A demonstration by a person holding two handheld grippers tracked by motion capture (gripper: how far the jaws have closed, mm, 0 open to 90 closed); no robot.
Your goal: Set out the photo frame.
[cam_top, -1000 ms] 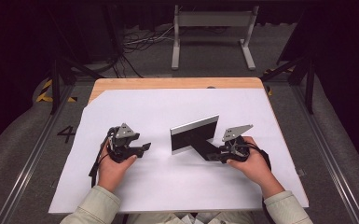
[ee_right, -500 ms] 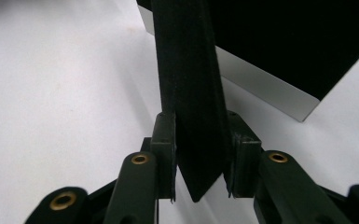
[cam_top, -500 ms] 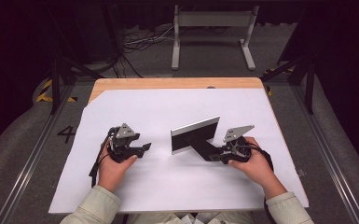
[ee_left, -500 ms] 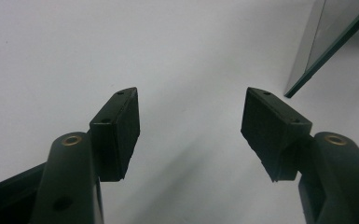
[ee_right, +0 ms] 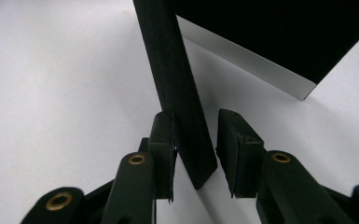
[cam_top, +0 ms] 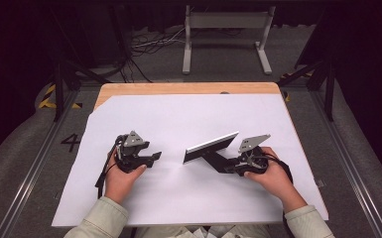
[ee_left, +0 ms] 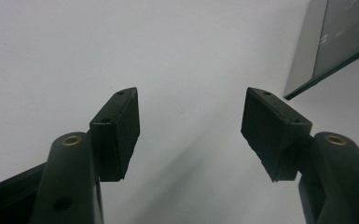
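High view: I have the flat black picture frame with a silver edge standing tilted on the white paper sheet, mid-table. Right gripper sits at its black support strut; left gripper rests well apart.

Left gripper view: 2 jaws wide apart, nothing between; frame at far right.

Right gripper view: jaws have just been opening; strut stands between, touching 1 pad, a gap at the other.
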